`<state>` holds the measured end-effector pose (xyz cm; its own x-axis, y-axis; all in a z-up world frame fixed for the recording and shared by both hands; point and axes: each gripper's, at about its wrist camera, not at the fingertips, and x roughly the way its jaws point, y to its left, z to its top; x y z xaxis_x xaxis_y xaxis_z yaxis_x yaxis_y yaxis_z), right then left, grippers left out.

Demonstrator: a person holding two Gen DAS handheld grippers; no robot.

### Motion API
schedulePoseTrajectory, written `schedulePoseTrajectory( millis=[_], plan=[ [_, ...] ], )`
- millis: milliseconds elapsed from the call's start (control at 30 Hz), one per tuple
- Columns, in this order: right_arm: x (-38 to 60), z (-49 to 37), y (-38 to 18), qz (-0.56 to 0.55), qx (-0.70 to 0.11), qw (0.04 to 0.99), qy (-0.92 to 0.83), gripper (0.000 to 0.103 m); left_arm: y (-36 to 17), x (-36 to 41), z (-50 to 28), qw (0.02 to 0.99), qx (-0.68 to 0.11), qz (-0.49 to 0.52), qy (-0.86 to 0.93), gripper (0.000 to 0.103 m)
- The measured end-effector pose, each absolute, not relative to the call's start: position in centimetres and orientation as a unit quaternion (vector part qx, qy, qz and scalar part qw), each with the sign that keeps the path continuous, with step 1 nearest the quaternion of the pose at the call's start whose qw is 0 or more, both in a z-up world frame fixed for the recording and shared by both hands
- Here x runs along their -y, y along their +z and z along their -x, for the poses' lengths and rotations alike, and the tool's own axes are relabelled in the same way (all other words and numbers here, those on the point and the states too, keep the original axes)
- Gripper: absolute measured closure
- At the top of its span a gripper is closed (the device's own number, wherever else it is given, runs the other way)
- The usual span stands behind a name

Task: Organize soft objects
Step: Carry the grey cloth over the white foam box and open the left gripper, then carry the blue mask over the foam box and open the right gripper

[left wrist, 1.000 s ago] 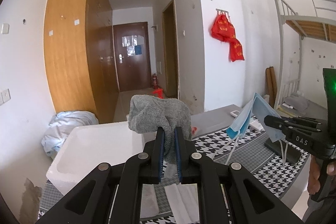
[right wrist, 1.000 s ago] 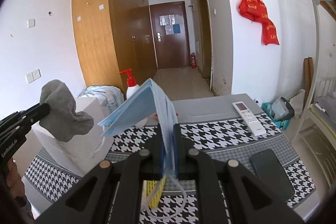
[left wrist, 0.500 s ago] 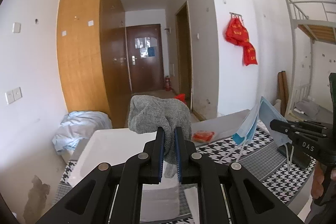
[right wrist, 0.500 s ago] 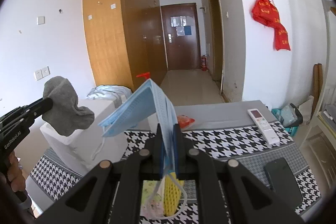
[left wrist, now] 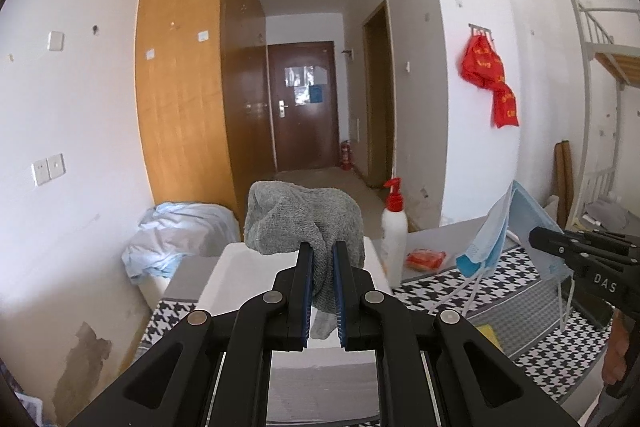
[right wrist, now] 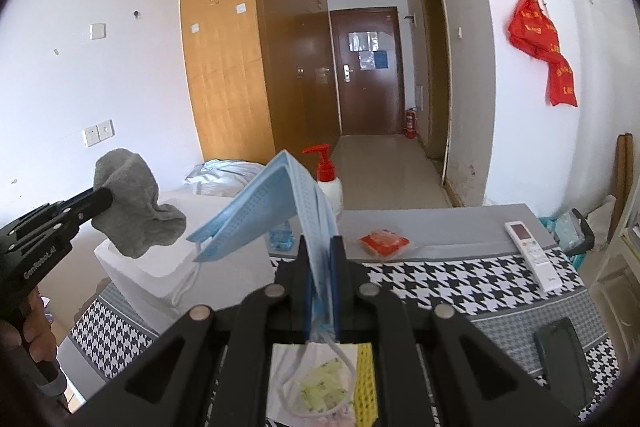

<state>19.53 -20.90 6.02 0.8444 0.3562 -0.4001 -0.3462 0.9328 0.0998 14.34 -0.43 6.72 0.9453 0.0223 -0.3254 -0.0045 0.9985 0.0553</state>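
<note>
Left wrist view, left gripper (left wrist: 323, 259): jaws clamped on a crumpled grey knitted cloth (left wrist: 298, 221), which bunches above the pads and hangs a little below them, pinched mid-fold so it cannot slip.
Left wrist view, box: a white foam box (left wrist: 224, 279) sits directly below and ahead at 12 o'clock; judged the likely drop place for soft things.
Left wrist view, surroundings: a white pump bottle with a red nozzle (left wrist: 394, 231) stands at 1 o'clock just beside the box; a small red packet (left wrist: 426, 259) lies beyond it on the houndstooth-patterned tabletop (left wrist: 448, 291).
Left wrist view, right gripper (left wrist: 538, 241): enters from 3 o'clock, carrying a folded pale blue pleated face mask (left wrist: 486, 243).
Right wrist view, right gripper (right wrist: 320, 251): jaws together on the face mask (right wrist: 272, 203), whose ear loops dangle free.
Right wrist view, left gripper (right wrist: 102, 201): at 9 o'clock, holding the grey cloth (right wrist: 132, 207) over the foam box (right wrist: 160, 267).
Right wrist view, other things: white remote control (right wrist: 532, 255) and dark phone (right wrist: 564, 355) at 3 to 4 o'clock, well apart.
</note>
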Motion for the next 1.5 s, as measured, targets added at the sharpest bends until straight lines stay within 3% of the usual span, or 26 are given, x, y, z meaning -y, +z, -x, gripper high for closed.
schedulePoseTrajectory(
  millis=[600,700,767,1067,1500],
  plan=[
    [19.6,-20.3,5.9,-0.010,-0.214,0.960,0.179,0.093,5.2,-2.2,-18.2,0.975,-0.219,-0.009,0.016,0.091],
    [19.3,-20.5,5.9,-0.009,-0.216,0.960,0.177,0.093,5.0,-2.5,-18.6,0.974,-0.226,-0.004,0.015,0.072],
    [19.0,-20.5,6.0,-0.008,-0.216,0.960,0.176,0.093,5.0,-2.7,-18.4,0.975,-0.221,-0.003,0.022,0.043],
    [17.4,-20.9,6.5,0.003,-0.215,0.960,0.181,0.093,5.5,-4.3,-17.0,0.981,-0.187,0.001,0.052,0.003],
    [13.7,-21.4,7.5,0.022,-0.212,0.953,0.216,0.093,5.8,-7.2,-15.0,0.981,-0.172,0.005,0.085,0.001]
  ],
)
